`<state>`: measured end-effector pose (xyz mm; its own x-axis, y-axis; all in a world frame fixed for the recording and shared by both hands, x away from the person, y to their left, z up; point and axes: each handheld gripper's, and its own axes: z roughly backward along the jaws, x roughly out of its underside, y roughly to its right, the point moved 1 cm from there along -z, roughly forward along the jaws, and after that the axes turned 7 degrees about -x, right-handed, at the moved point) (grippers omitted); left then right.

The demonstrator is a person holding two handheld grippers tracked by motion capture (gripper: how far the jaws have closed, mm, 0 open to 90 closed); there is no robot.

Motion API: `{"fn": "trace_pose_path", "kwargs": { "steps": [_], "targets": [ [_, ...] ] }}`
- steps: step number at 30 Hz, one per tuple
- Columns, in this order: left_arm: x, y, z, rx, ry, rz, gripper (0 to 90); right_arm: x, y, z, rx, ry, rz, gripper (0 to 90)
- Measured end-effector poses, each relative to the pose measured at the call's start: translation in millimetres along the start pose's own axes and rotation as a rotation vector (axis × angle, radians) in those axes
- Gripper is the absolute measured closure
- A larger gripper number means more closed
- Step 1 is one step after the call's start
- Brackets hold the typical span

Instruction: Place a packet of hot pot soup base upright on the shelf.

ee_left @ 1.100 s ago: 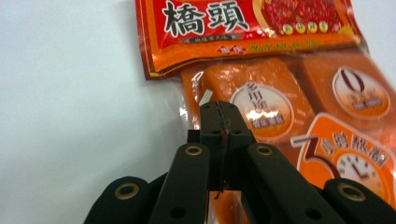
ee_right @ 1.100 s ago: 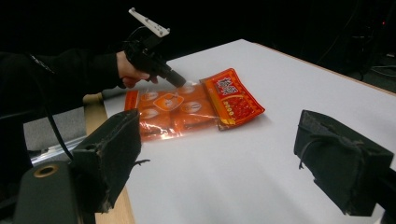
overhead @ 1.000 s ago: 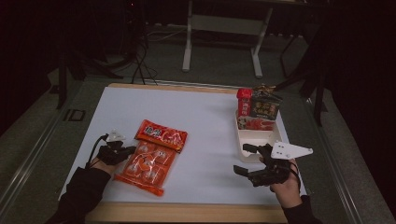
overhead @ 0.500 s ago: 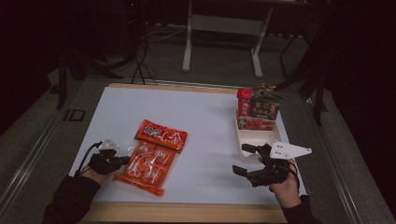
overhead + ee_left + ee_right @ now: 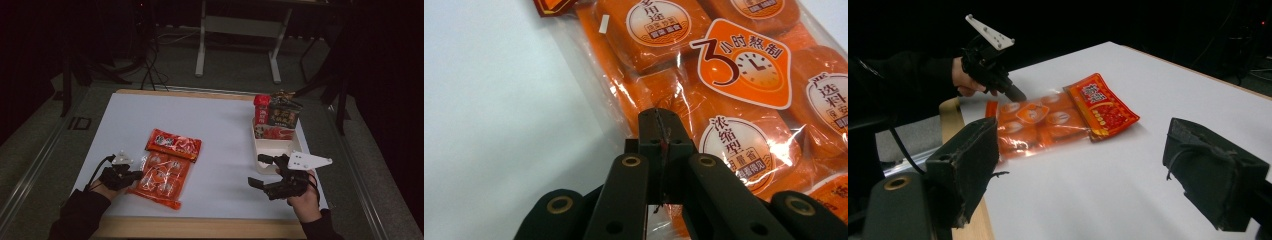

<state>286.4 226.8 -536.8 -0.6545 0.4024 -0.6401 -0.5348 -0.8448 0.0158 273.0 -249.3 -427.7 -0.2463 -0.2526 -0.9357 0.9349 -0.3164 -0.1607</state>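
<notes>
Far left of the high view: a dark sleeve [image 5: 75, 220] entering from the bottom edge, hand wrapped around the left gripper [image 5: 131, 175], grey three-cornered plate on top, cable looping off to the left; jaws closed, tips touching the left edge of the orange packet [image 5: 162, 175]. Seen along the left gripper [image 5: 659, 132] in its own view: two black jaws pressed flat together with a sliver of red at the seam, tips lying on the clear wrapper of the orange packet [image 5: 724, 75] at its near edge; whether any film is pinched between them, impossible to tell. Inside the wrapper: rows of orange blocks with round white labels and a clock emblem.

Next rightward: the packet lying flat on the white table [image 5: 220, 130], tilted, lower end toward the near wooden edge; just above it and overlapping its top end, a smaller red packet [image 5: 173, 144].

Further right, well apart from both packets: a white tray [image 5: 280, 149] near the table's right side, with upright snack bags [image 5: 277, 116] standing at its far end, red ones beside a dark one.

Just in front of the tray: the right gripper [image 5: 264, 172], held in a hand from the bottom edge, grey plate on top, jaws spread wide with nothing between them. Same thing in the right gripper view: right gripper [image 5: 1108, 160] with padded jaws far apart over bare white table, pointing across at the orange packet [image 5: 1040, 122], the red packet [image 5: 1100, 102] and the left gripper [image 5: 1015, 93] resting its tips on the wrapper.
</notes>
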Motion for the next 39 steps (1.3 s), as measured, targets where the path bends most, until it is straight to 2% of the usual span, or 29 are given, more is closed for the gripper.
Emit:
{"fn": "trace_pose_path", "kwargs": {
  "steps": [5, 12, 16, 19, 20, 22, 24, 25, 26, 28, 32, 34, 36, 38, 39],
  "targets": [
    [-6.5, 12.0, -6.4, 0.030, 0.000, -0.011, 90.0, 0.3, -0.4, -1.5, -0.003, -0.006, -0.001, 14.7],
    [-8.8, 22.8, -9.6, 0.034, 0.004, 0.004, 90.0, 0.5, 0.2, -0.9, -0.003, -0.002, -0.003, 14.6],
    [-11.9, 31.5, -12.8, 0.060, 0.006, 0.000, 90.0, 0.2, -0.5, -1.6, -0.004, -0.006, 0.000, 14.7],
    [-14.3, 39.0, -15.8, 0.108, 0.007, 0.000, 90.0, 0.0, -0.2, -1.3, -0.004, -0.004, -0.001, 14.7],
    [-15.8, 43.4, -16.9, 0.119, 0.008, -0.015, 90.0, 0.1, 0.0, -1.1, -0.005, -0.003, -0.002, 14.6],
    [-18.0, 47.1, -17.8, 0.119, 0.002, -0.034, 90.0, 0.5, -0.1, -1.1, -0.004, -0.004, 0.000, 14.6],
    [-18.7, 47.4, -18.7, 0.125, 0.005, -0.031, 90.0, 0.7, 0.1, -1.1, -0.003, -0.005, -0.001, 14.6],
    [-18.7, 47.4, -18.7, 0.125, 0.005, -0.031, 90.0, 0.7, 0.1, -1.1, -0.003, -0.005, -0.001, 14.6],
    [-21.5, 45.1, -17.7, 0.097, 0.032, -0.034, 90.0, 0.8, 0.1, -1.1, -0.004, -0.006, 0.000, 14.7],
    [-26.1, 39.5, -18.0, 0.070, 0.054, -0.008, 90.0, 1.2, -0.1, -0.2, -0.002, -0.006, -0.002, 14.7],
    [-35.5, 29.2, -23.8, 0.029, 0.068, 0.019, 90.0, 1.2, -0.1, 2.0, 0.002, -0.001, 0.000, 14.7],
    [-38.7, 28.6, -29.3, 0.033, 0.055, 0.020, 90.0, 1.5, 0.2, 3.1, 0.004, 0.000, -0.002, 14.6],
    [-39.3, 31.1, -35.9, 0.026, 0.041, 0.005, 90.0, 2.2, 0.6, 3.8, 0.006, -0.001, -0.003, 14.6],
    [-39.9, 31.9, -37.9, 0.020, 0.050, 0.016, 90.0, 2.7, 0.6, 4.4, 0.007, -0.002, -0.004, 14.7],
    [-40.2, 32.3, -37.9, 0.017, 0.049, 0.000, 90.0, 3.0, 0.5, 5.0, 0.009, -0.003, -0.002, 14.6]
  ]
}}
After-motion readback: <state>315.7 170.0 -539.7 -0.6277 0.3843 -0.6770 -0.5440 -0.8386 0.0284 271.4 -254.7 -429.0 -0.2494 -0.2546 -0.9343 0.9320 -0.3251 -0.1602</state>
